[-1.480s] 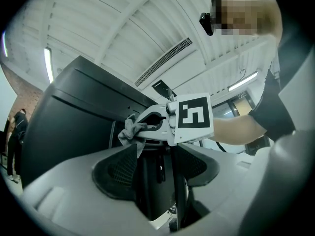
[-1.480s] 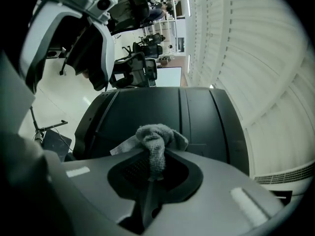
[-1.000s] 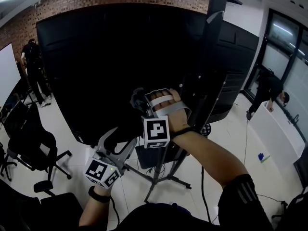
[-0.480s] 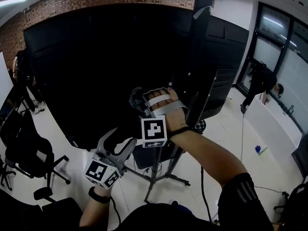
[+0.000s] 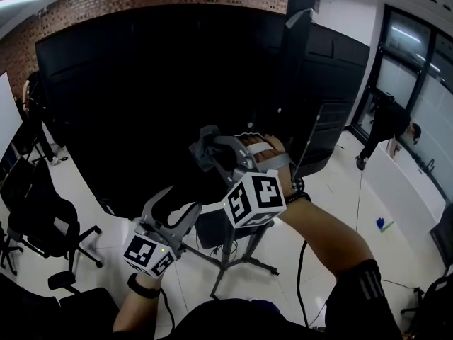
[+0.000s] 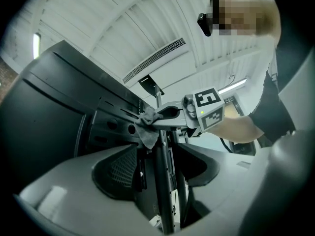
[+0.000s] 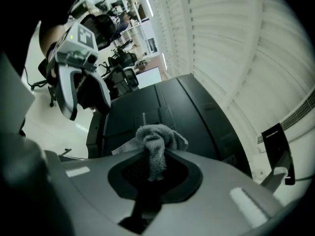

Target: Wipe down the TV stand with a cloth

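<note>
At the far left of the head view, an office chair stands on the light floor. The left gripper is low and left of the middle, and it points up towards the TV stand. In the left gripper view its fingers are released and wide apart. The black pole of the stand rises in the gap between them, but neither finger is touching it.

Behind both grippers there is the large black TV, seen from its back side. The stand carries it on the pole and on spread legs.

The right gripper is higher and to the right, reaching to the upper part of the pole. Its fingers are clenched on a grey cloth. The cloth is bunched above the fingers, and one end hangs down between them. In the left gripper view the cloth hangs at the place where the pole meets the mounting bracket. It seems to touch the metal, but I cannot tell this for sure.

At the far right, a person in dark clothes bends near the windows.
</note>
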{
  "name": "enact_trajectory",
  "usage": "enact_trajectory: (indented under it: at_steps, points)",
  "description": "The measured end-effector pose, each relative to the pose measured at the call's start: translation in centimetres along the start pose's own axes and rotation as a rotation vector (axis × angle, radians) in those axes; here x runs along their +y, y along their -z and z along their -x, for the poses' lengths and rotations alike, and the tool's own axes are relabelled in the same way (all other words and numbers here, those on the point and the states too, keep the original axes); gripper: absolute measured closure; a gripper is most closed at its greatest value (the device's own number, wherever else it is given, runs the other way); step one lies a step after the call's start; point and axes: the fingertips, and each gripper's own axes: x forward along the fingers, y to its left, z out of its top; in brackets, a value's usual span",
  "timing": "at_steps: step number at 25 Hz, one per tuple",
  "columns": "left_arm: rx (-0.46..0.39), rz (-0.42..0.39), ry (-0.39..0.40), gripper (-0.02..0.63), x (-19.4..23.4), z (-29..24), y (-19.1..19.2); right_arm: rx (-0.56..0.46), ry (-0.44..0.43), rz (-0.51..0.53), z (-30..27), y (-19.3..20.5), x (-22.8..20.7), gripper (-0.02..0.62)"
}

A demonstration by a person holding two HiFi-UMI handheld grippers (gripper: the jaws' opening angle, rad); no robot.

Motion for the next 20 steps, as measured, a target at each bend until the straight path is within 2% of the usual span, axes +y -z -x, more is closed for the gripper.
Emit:
enact_trajectory:
  at_steps: [7,10,16,20]
  points:
    - [-0.007,-0.022,0.008,0.325,-1.8,-2.1,-1.3,-0.109,0.056,-0.121,4.9,0.3,-6.1,0.56]
    - [-0.018,-0.029,-0.001,0.325,-2.6,-3.5,-1.7,-0.123,0.065,-0.117,5.6,1.3,-8.7,0.56]
    - [-0.023,-0.022,-0.039,0.326,-4.1,-6.4,-1.6,-0.124,-0.039,-0.111,4.3,3.6,-10.0,0.56]
    - [-0.006,-0.031,-0.082,0.325,-4.8,-7.9,-0.5,-0.151,-0.032,-0.073,4.0,5.3,-9.4,0.56]
